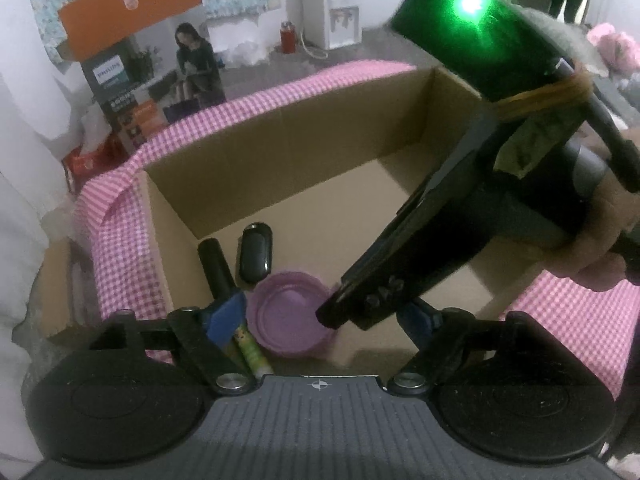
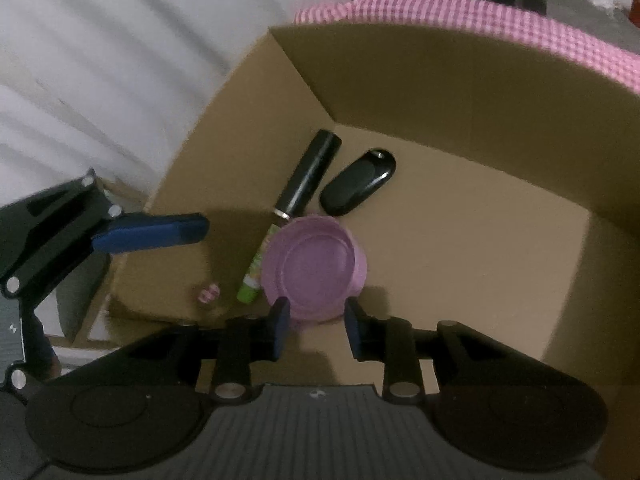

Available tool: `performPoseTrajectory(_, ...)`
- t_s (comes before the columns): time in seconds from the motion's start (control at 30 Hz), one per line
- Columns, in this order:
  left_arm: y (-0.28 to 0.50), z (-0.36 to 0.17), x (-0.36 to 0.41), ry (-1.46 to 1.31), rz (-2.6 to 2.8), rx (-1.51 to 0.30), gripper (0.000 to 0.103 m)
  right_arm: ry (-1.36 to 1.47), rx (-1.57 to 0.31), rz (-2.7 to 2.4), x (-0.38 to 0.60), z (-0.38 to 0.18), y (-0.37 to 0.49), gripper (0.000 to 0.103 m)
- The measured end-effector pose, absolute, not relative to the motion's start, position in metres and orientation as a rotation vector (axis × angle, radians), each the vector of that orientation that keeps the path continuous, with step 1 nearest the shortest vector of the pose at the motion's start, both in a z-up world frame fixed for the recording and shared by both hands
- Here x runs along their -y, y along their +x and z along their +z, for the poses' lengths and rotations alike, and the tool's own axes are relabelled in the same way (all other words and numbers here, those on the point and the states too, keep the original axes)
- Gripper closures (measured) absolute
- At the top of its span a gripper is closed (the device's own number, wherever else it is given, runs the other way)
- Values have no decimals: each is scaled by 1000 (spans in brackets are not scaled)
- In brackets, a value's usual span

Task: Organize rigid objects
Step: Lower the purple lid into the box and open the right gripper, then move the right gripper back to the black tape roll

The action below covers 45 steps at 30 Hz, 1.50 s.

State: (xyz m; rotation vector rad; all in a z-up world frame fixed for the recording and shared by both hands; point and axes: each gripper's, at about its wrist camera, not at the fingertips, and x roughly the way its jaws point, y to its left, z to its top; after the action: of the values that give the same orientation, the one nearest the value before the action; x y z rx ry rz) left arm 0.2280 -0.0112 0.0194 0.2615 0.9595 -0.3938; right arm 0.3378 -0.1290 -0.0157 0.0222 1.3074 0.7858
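Observation:
An open cardboard box (image 1: 320,148) (image 2: 460,88) holds a purple round lid (image 1: 290,316) (image 2: 314,266), a black and green pen-like tube (image 1: 218,268) (image 2: 308,172) and a black oval key fob (image 1: 255,254) (image 2: 358,187). My right gripper (image 2: 316,328) is open just above the lid, blue fingers (image 2: 280,326) either side of its near edge, not holding it. My left gripper (image 1: 320,320) is open over the box's near edge; its blue finger (image 1: 224,314) shows beside the tube. The right gripper's body crosses the left wrist view (image 1: 440,220).
The box sits on a pink checked cloth (image 1: 120,240) (image 2: 480,12). A small pink patterned piece (image 2: 208,293) lies in the box. White fabric (image 2: 100,60) hangs left. A printed carton (image 1: 152,80) and a water dispenser (image 1: 332,12) stand beyond.

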Motion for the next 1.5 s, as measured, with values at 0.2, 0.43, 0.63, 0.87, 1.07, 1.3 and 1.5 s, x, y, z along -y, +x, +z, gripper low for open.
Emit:
performPoseTrajectory(0.2, 201, 44, 2, 222, -392, -872, 17, 119, -1182, 782, 157, 23, 315, 59)
performPoseTrajectory(0.43, 157, 66, -13, 146, -389, -774, 15, 235, -982, 781, 208, 73, 257, 57)
performPoseTrajectory(0.63, 121, 62, -17, 122, -372, -731, 15, 342, -885, 791, 244, 83, 194, 54)
performPoseTrajectory(0.87, 91, 36, -20, 96, -379, -773, 15, 462, -877, 774, 268, 52, 136, 54)
performPoseTrajectory(1.07, 74, 3, -17, 80, -399, -854, 15, 524, -912, 754, 272, 23, 109, 54)
performPoseTrajectory(1.3, 54, -32, -2, 158, -422, -922, 15, 501, -968, 717, 259, -4, 96, 54)
performPoseTrajectory(1.5, 51, -52, 5, 217, -408, -945, 15, 394, -1012, 697, 234, -22, 101, 54)
